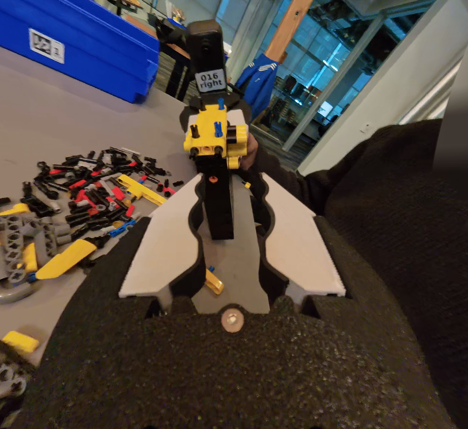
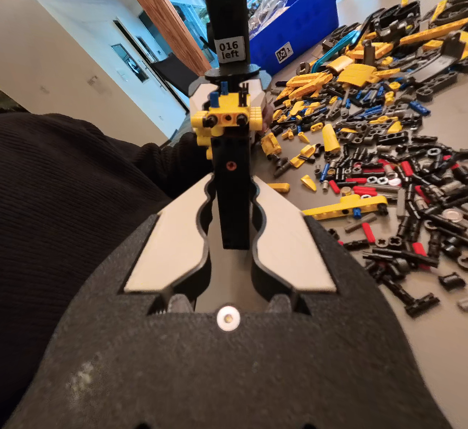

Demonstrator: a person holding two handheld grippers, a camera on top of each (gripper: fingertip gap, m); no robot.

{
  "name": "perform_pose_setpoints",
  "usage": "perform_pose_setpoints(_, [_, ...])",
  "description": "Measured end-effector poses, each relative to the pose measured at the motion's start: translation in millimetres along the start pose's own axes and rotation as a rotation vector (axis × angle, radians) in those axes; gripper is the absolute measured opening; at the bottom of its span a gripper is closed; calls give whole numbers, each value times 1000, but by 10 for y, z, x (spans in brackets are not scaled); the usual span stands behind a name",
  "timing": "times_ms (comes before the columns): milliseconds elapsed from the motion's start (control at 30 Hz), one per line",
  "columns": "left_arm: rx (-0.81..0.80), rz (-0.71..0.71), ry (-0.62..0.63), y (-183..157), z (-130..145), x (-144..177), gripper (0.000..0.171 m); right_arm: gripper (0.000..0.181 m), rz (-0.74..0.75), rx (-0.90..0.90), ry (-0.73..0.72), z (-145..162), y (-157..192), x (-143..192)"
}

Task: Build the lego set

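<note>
My left tool and right tool face tip to tip, each clamping the black-and-yellow brick assembly; long axis between them.

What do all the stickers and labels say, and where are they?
I don't read writing aloud; these bear it.
White sticker on black post, left wrist view: sharp.
Second white sticker on second black post, right wrist view: sharp.
White label on blue bin: blurred.
</note>
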State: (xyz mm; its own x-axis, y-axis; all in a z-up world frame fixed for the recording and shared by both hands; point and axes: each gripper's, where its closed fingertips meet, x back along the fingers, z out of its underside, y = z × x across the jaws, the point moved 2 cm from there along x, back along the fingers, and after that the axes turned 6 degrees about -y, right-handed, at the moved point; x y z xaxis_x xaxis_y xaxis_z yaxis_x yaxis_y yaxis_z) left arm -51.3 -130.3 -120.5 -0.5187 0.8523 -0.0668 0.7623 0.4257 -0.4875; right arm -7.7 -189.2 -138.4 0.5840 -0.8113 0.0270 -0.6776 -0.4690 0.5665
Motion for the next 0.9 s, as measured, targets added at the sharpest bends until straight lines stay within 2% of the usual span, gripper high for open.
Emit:
perform_pose_setpoints(267, [52, -37, -22, 88, -19, -35, 41, 25, 19, -60, -20, -1, -83, 17])
perform_pose_setpoints(467, [90, -90, 9, 174, 34, -76, 42, 25, 12, -30, -32, -27, -52, 29])
perform_pose_setpoints(900, [-241, -155, 87, 15, 117, -211, 41, 25, 98, 383, 54, 39, 56, -52])
